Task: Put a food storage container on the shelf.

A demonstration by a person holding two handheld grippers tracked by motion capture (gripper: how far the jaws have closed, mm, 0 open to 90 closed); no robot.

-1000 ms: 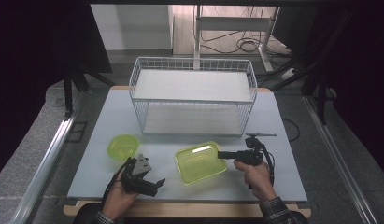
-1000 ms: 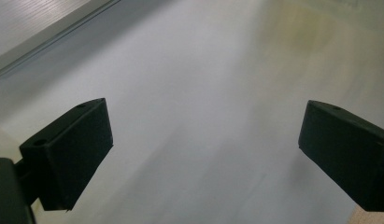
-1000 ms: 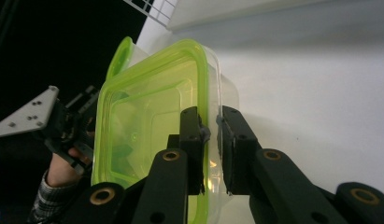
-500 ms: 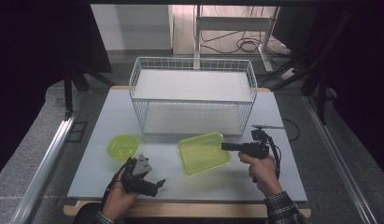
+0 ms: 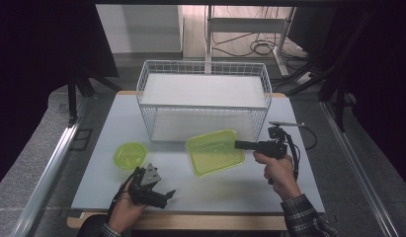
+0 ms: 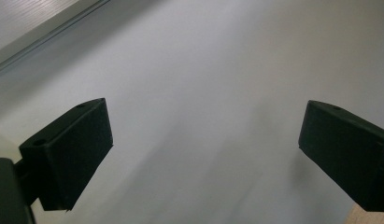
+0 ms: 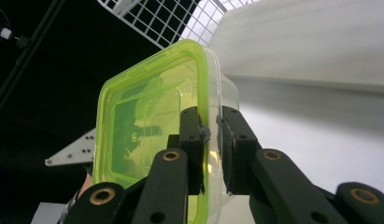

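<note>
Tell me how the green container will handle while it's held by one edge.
The container looks like thin, see-through plastic and seems empty, so it is probably light. The right gripper pinches only its rim, so it may sag or swing from that edge. The smooth, glossy wall could slip between the fingers if jerked. Being thin, the rim might flex rather than crack.

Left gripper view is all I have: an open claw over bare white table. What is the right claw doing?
Observer: The right claw is shut on the rim of a lime-green container.
Operator: Where is it holding that?
Observer: Just in front of a white wire basket that stands at the table's far side.
Operator: Anything near my claw?
Observer: A small green bowl sits just beyond the left claw, untouched.
</note>
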